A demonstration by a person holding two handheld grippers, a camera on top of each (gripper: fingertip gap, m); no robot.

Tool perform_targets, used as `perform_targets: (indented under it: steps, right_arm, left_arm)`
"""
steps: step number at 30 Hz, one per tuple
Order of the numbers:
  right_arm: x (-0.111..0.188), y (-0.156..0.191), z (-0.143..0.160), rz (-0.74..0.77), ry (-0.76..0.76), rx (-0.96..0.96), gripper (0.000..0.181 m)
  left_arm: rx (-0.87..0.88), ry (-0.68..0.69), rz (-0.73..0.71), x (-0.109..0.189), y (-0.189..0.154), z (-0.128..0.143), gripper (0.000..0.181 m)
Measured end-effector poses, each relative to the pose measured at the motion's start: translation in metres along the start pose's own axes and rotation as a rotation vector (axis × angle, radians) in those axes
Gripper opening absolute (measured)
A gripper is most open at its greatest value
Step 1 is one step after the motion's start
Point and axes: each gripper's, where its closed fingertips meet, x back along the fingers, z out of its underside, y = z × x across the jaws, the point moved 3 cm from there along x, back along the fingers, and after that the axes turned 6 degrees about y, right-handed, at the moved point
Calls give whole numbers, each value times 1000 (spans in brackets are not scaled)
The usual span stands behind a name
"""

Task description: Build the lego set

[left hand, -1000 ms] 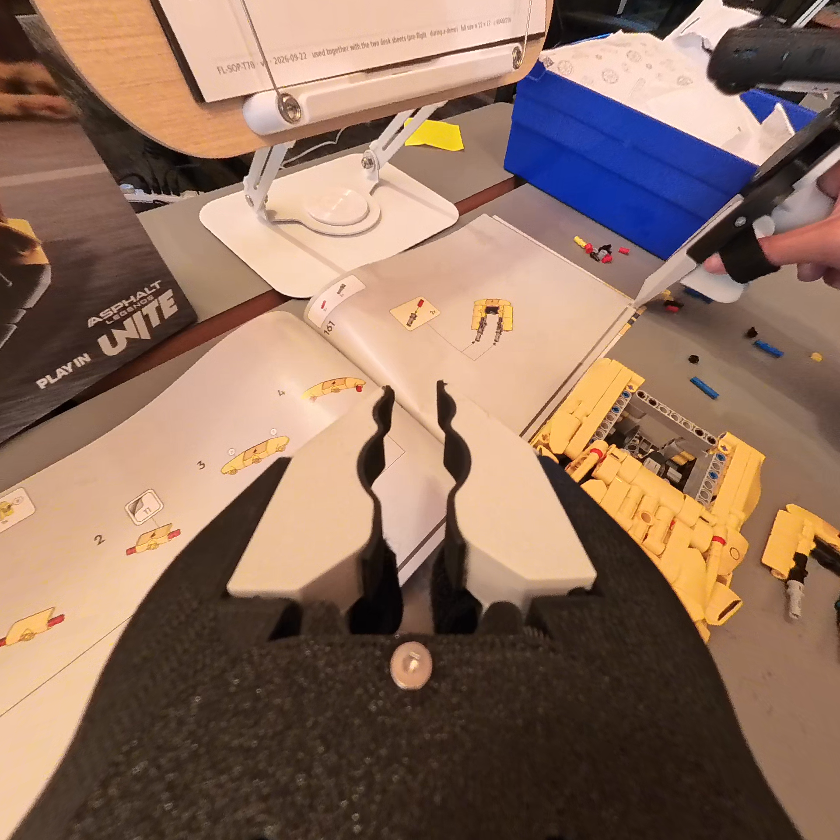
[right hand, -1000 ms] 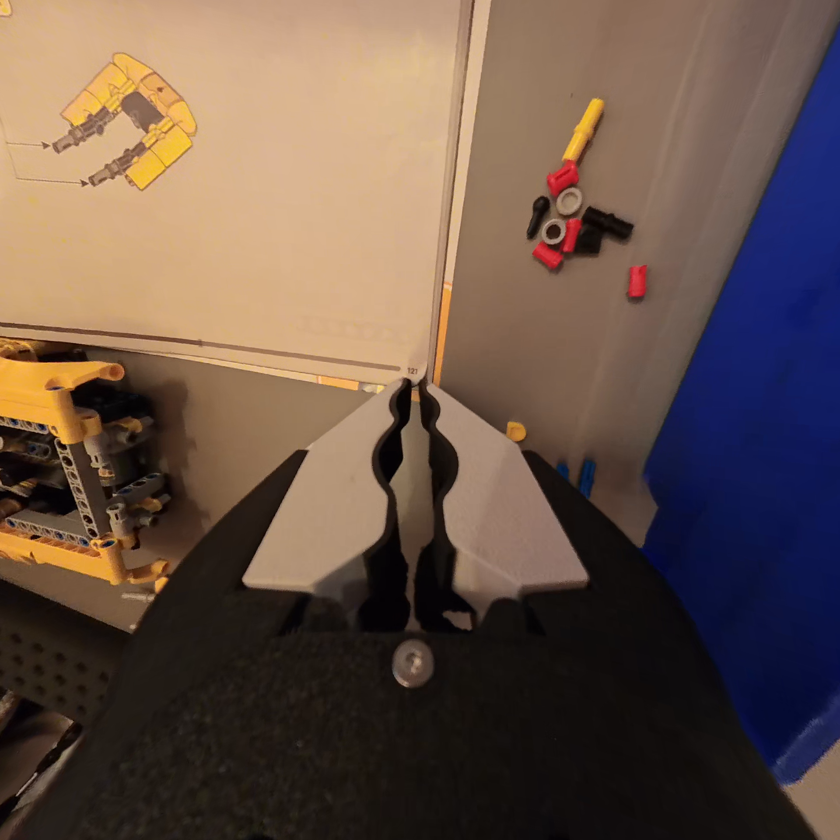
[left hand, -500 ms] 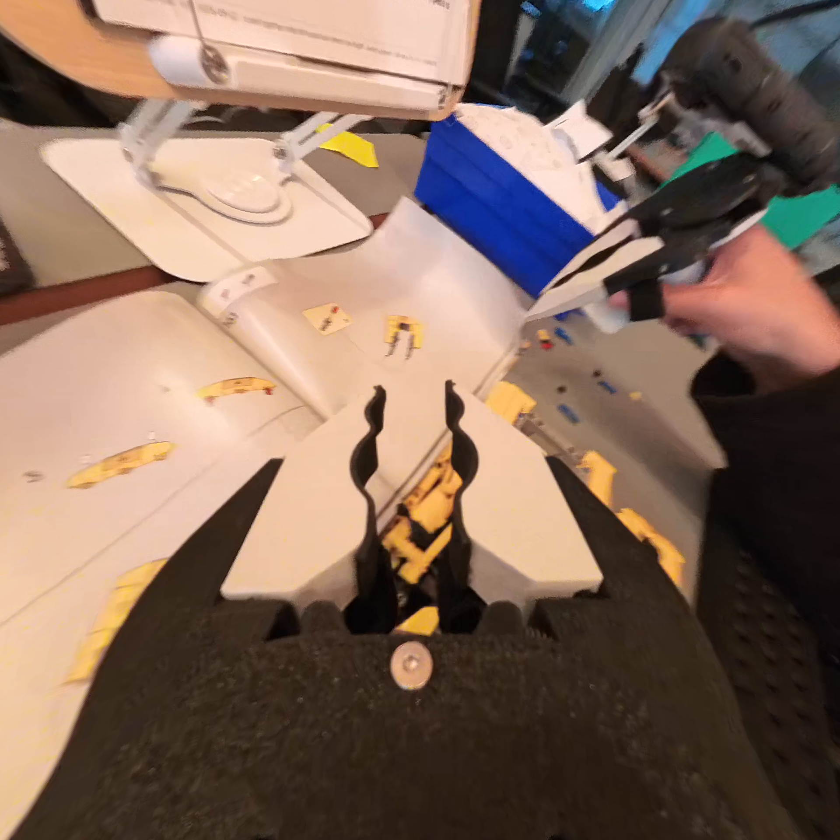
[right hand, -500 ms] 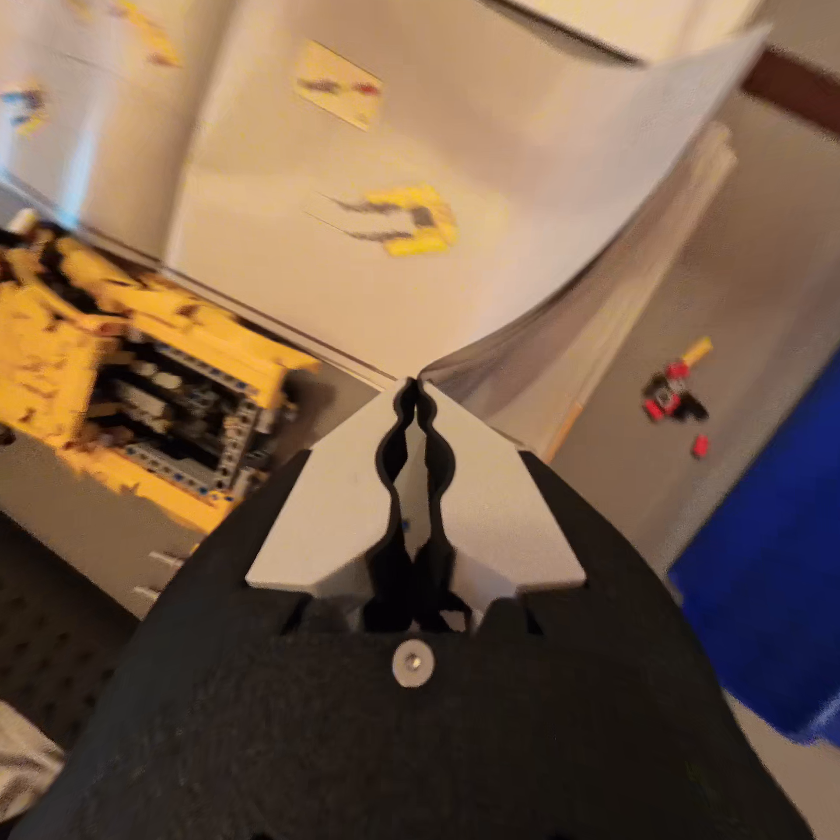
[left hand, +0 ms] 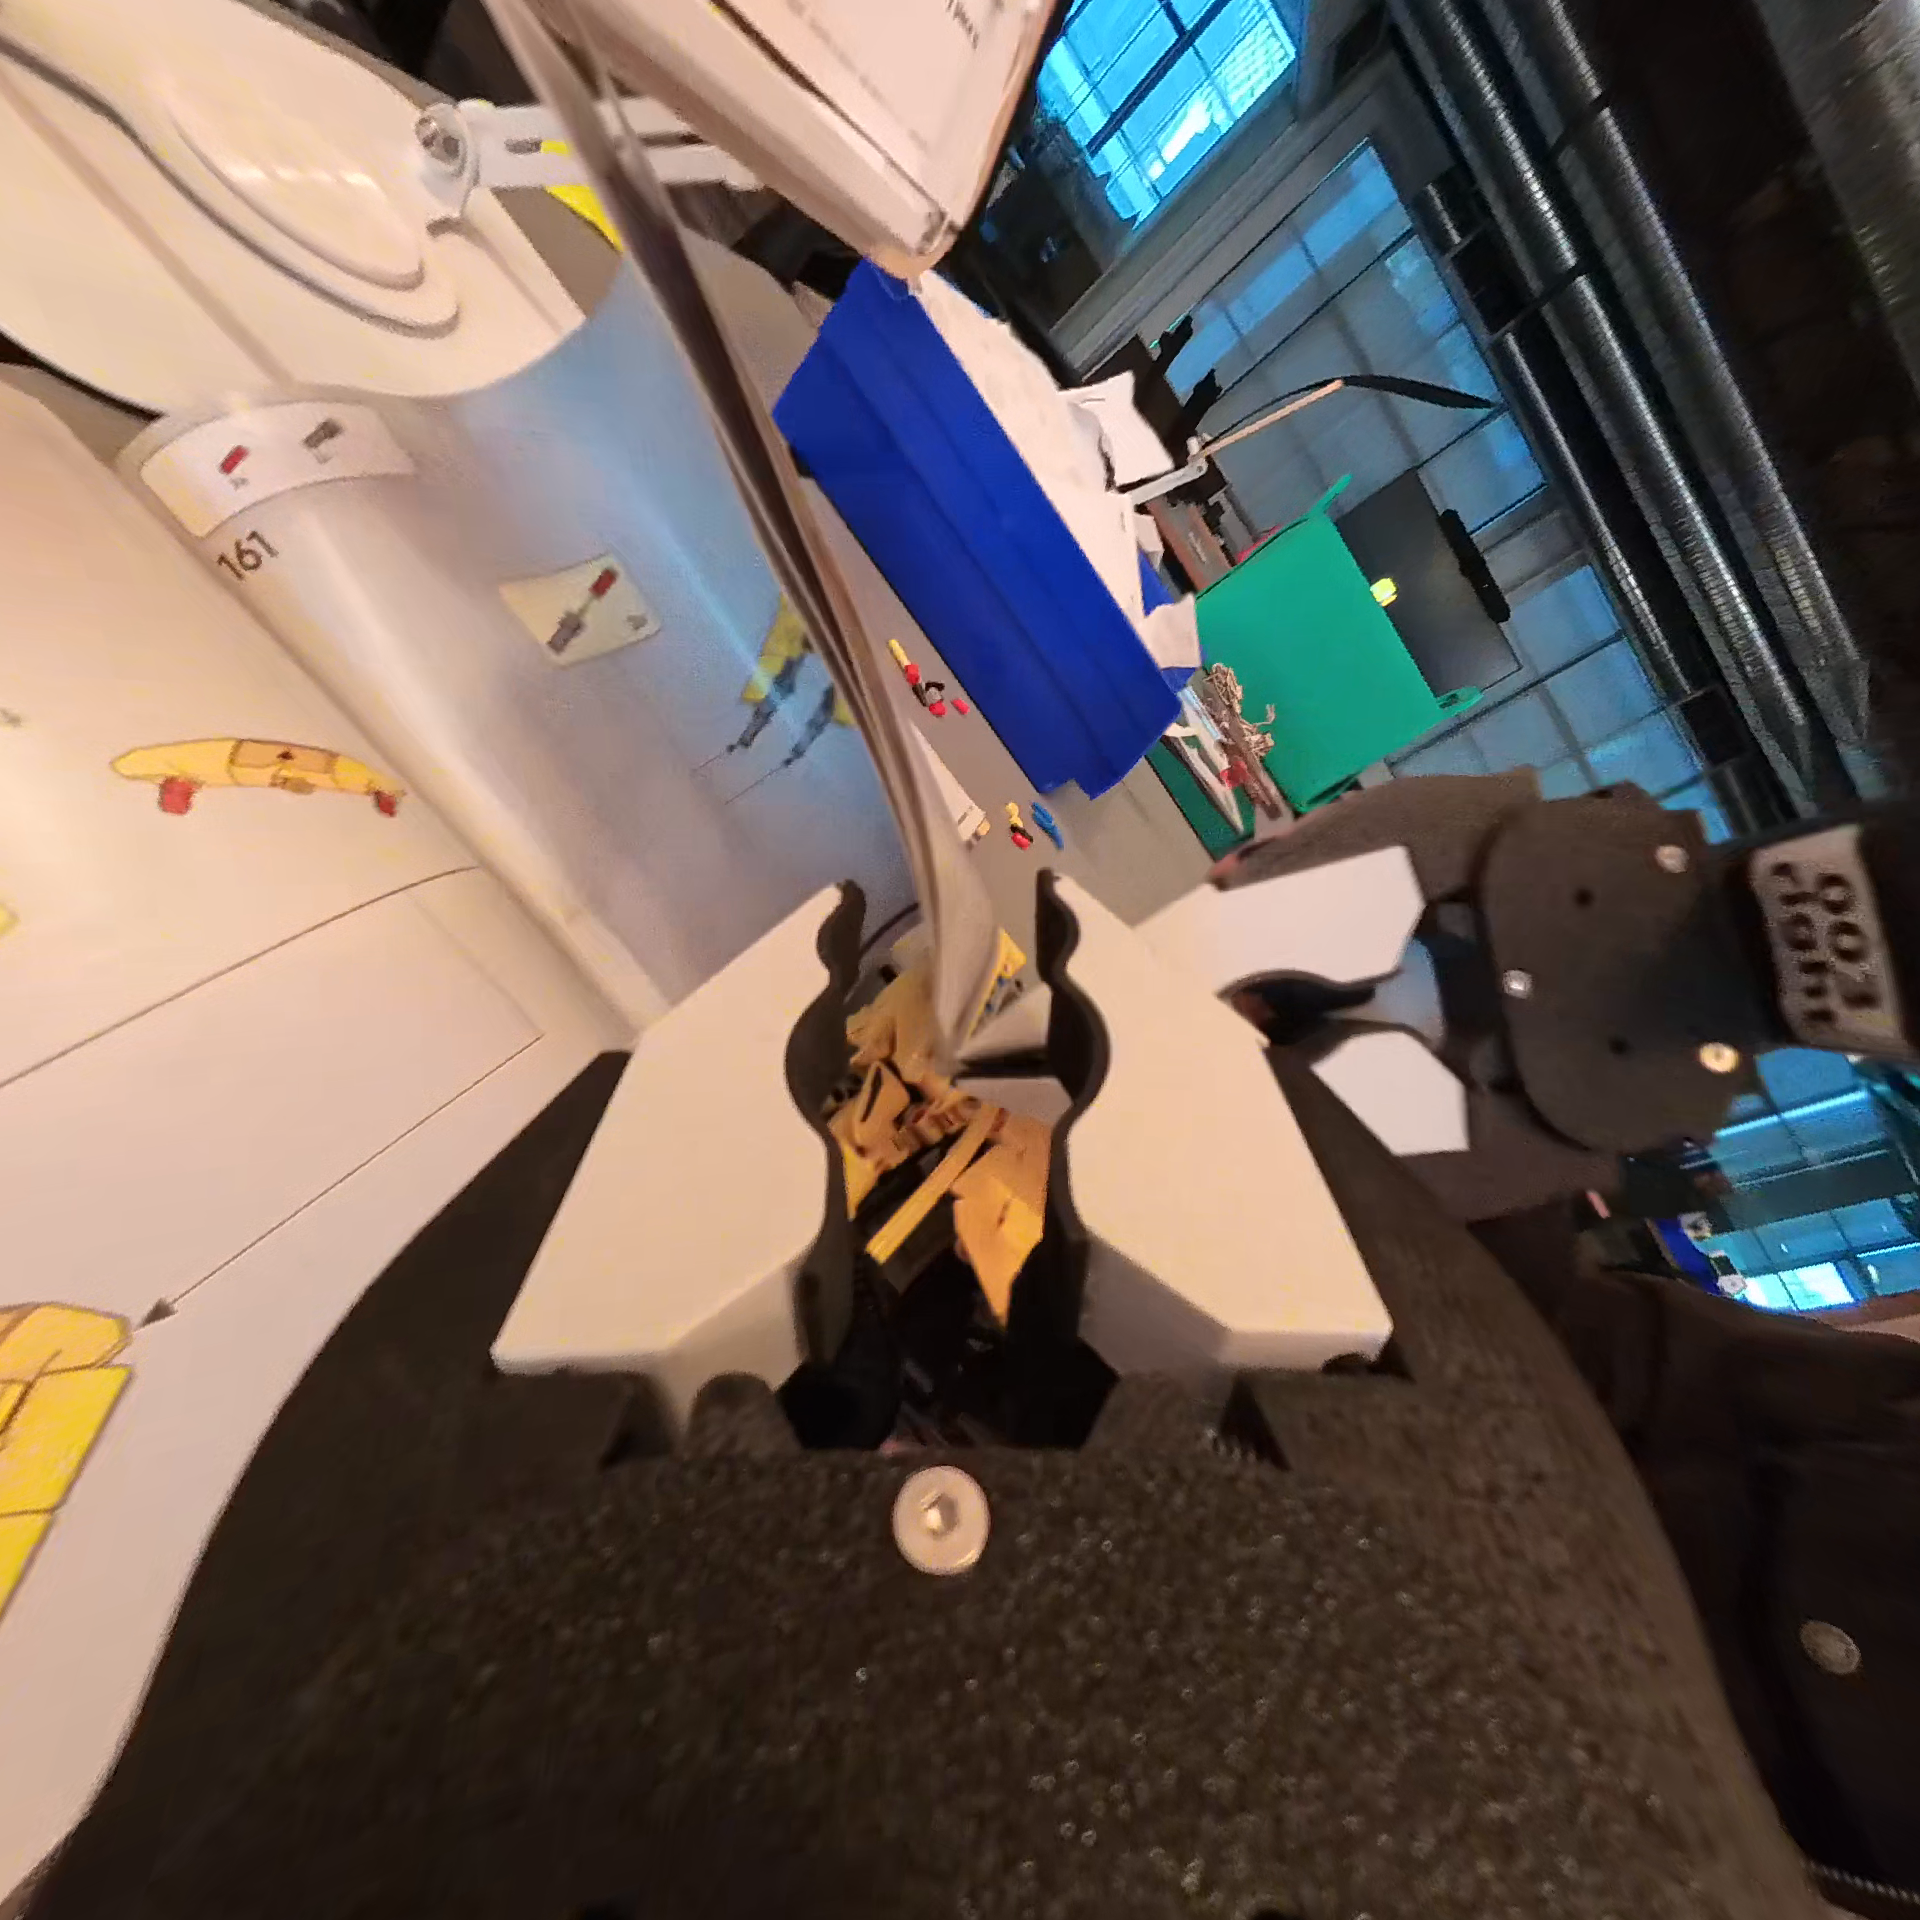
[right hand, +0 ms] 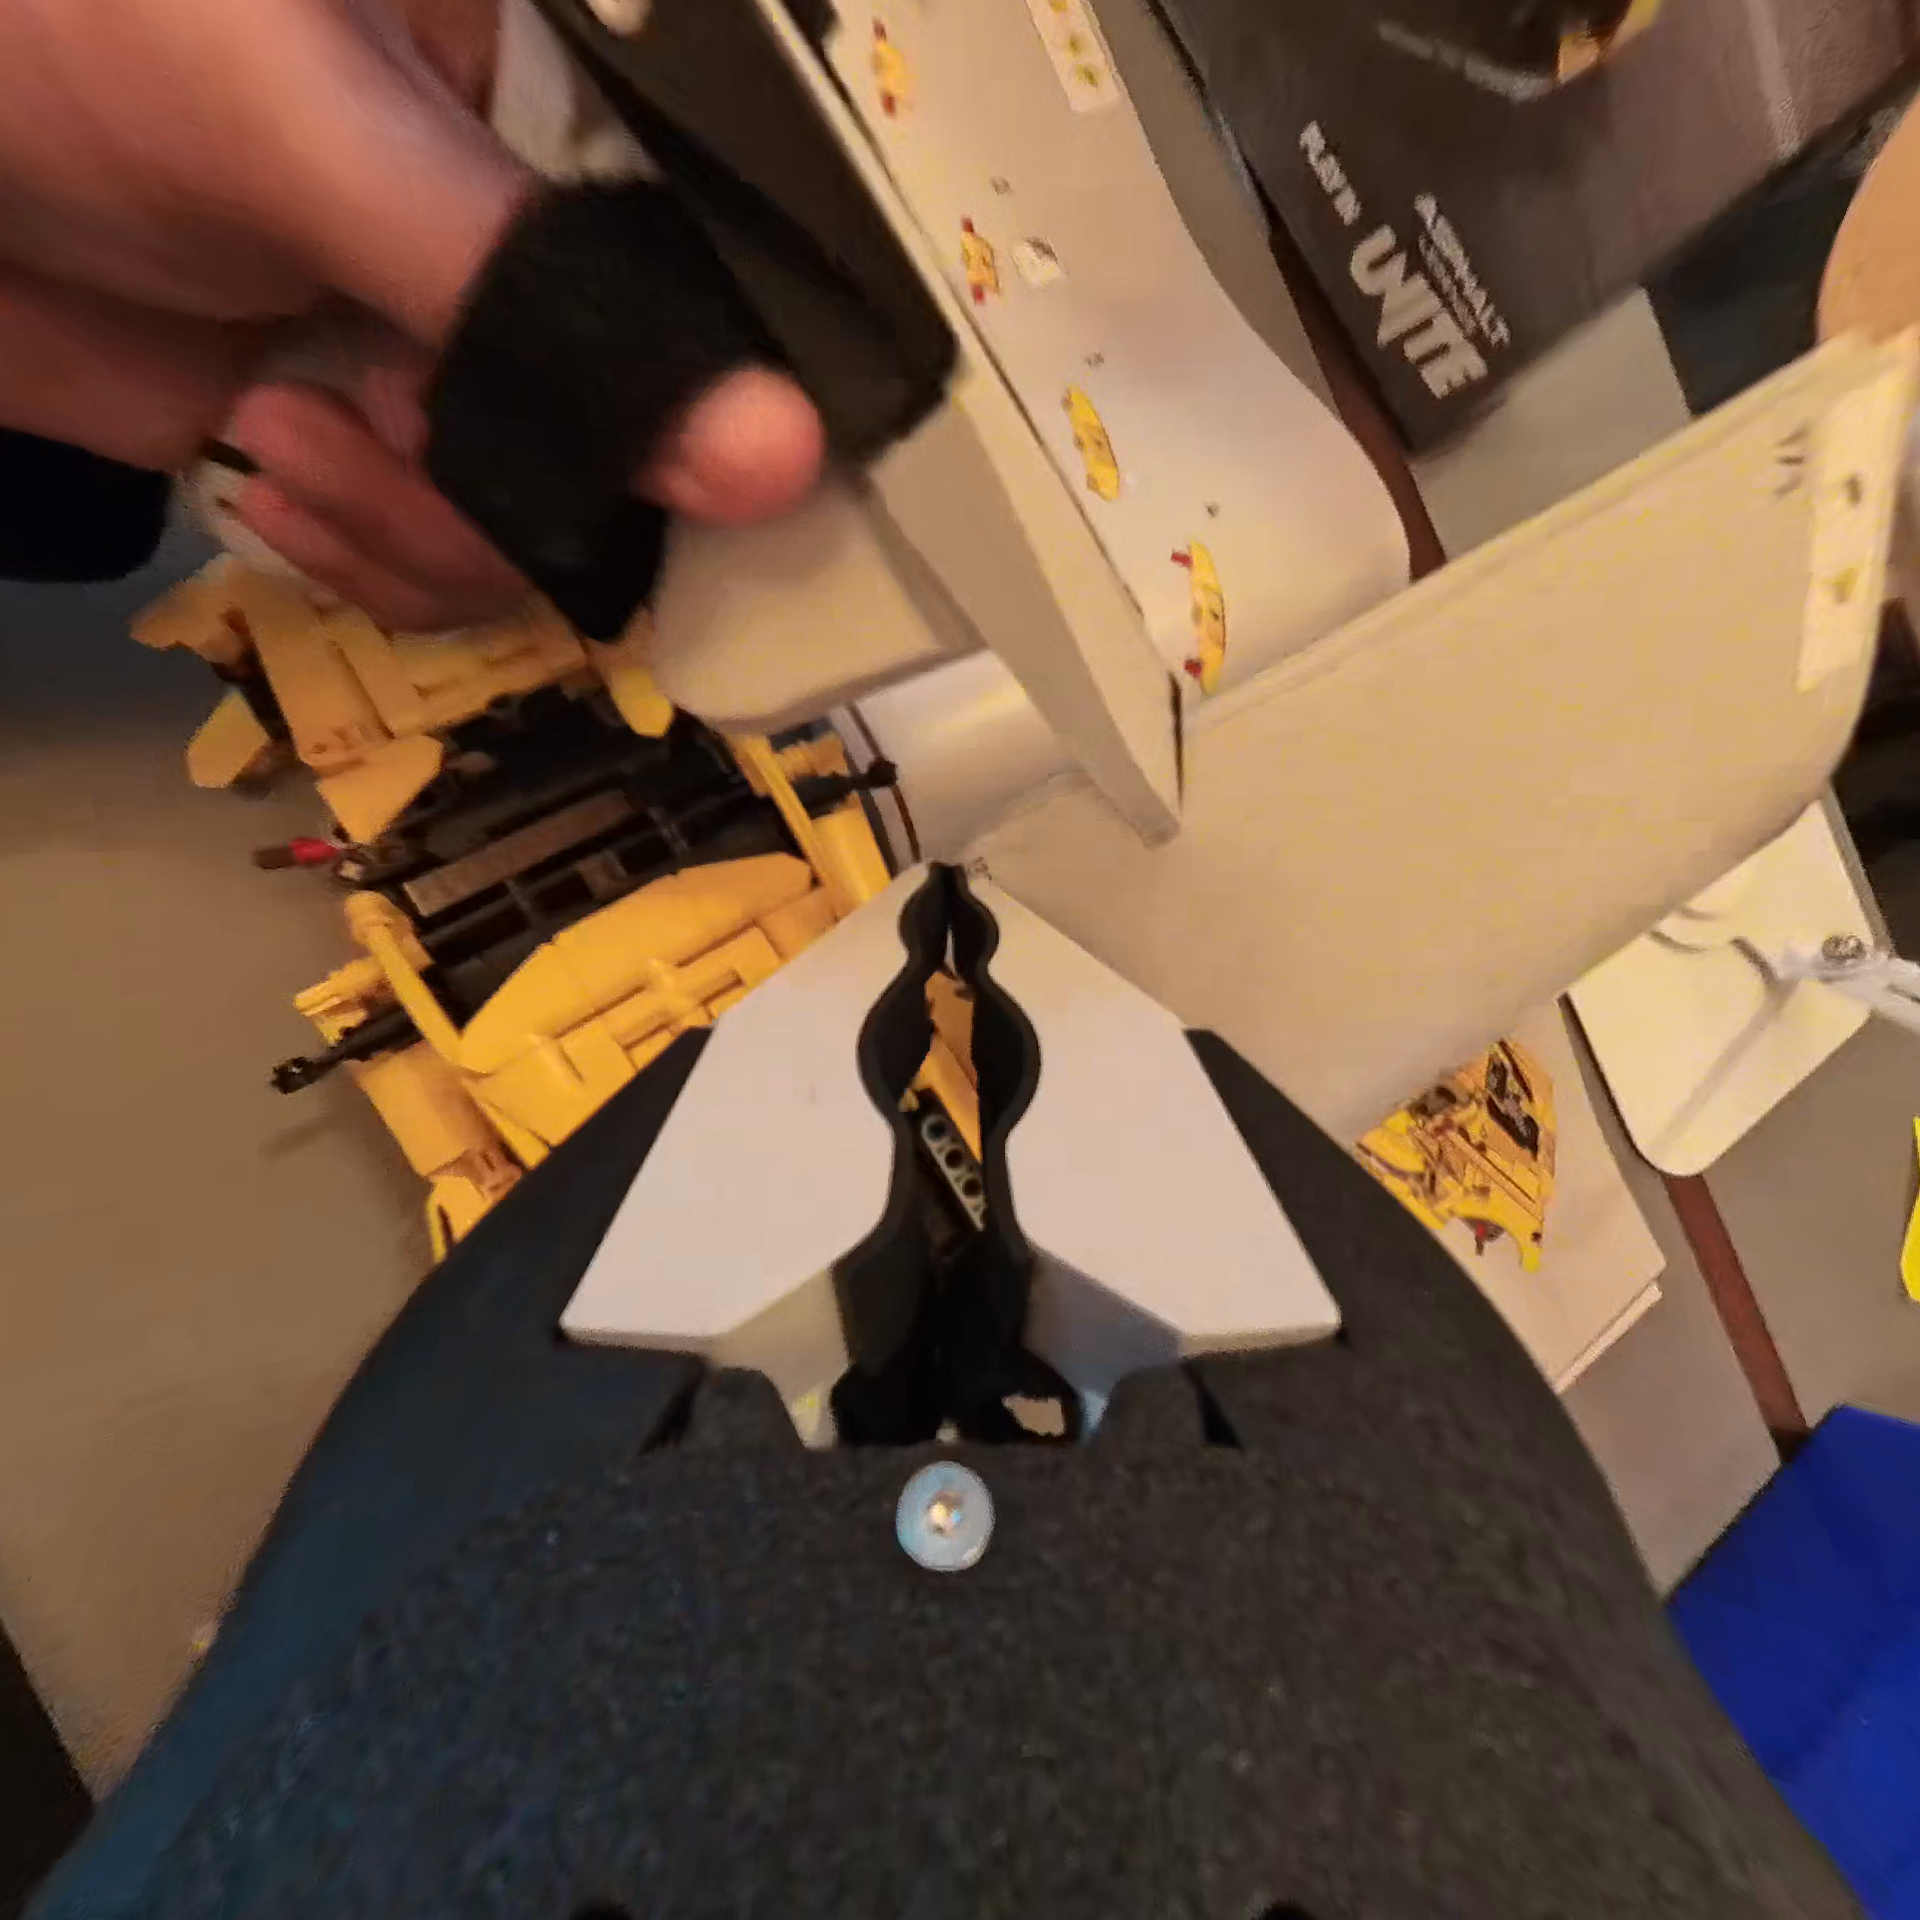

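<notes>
left wrist view: the left gripper point(left hand: 943, 914) is open, the lifted page point(left hand: 665, 582) on edge just beyond its tips, the yellow lego model point(left hand: 935, 1132) below.

right wrist view: the right gripper point(right hand: 943, 883) pinches that page's corner, model at centre left.

The left hand-held gripper point(left hand: 945, 914), jaws apart, frames a lifted booklet page point(left hand: 623, 582).

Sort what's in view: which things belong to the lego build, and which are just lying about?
In the job:
yellow model
instruction booklet
lifted page
loose small pieces
right gripper
left gripper

Lying about:
blue bin
white stand
green box
</notes>
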Motion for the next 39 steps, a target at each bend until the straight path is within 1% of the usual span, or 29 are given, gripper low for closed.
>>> perform_targets:
  steps: [1,3,5,6,7,9,11,12,14,15,16,18,20,23,26,32,34,39]
  right_arm:
    - [2,3,-3,-19,-20,-2,0]
    - [6,6,-6,-59,-56,-14,0]
    - [10,5,-7,-103,-125,-45,0]
    - [14,0,-7,-110,-186,-73,5]
    - [19,-7,-7,-102,-253,-115,24]
    - [32,-25,-6,-118,-387,-213,50]
    - [35,-43,-3,-155,-484,-329,81]
    - [30,-47,-1,-188,-502,-378,92]
    - [20,-43,0,-313,-512,-428,100]
    - [19,-43,-1,-365,-532,-458,100]
    - [16,-45,0,-385,-536,-476,98]
    - [6,-52,7,-326,-480,-466,92]
    - [2,-52,10,-307,-454,-431,78]
    - [2,-50,11,-370,-455,-430,61]
    - [4,-50,13,-413,-468,-444,47]
    - [11,-55,17,-486,-519,-491,30]
    - [12,-53,16,-516,-530,-492,24]
    - [17,-53,16,-547,-548,-495,17]
  left_arm:
    - [4,1,-1,0,2,1,25]
    - [6,-14,39,0,-1,0,0]
    - [15,-32,79,0,-4,-2,0]
    - [13,-40,96,1,-7,-3,0]
    - [14,-49,113,2,-9,-4,0]
    - [24,-59,138,2,-12,-5,0]
    - [25,-62,165,2,-16,-5,0]
    - [24,-60,177,2,-17,-5,0]
    - [26,-57,192,-1,-19,-4,0]
    - [26,-56,190,-1,-18,-3,0]
    - [24,-57,193,-2,-18,-3,0]
    - [28,-57,216,-2,-20,-3,0]
    - [34,-54,240,-2,-22,-3,0]
    - [23,-45,252,-4,-24,-1,0]
    - [22,-42,250,-5,-23,0,6]
    - [22,-55,267,-3,-25,-3,6]
    - [19,-55,255,-3,-24,-3,0]
    - [-1,-61,245,-3,-24,-3,0]
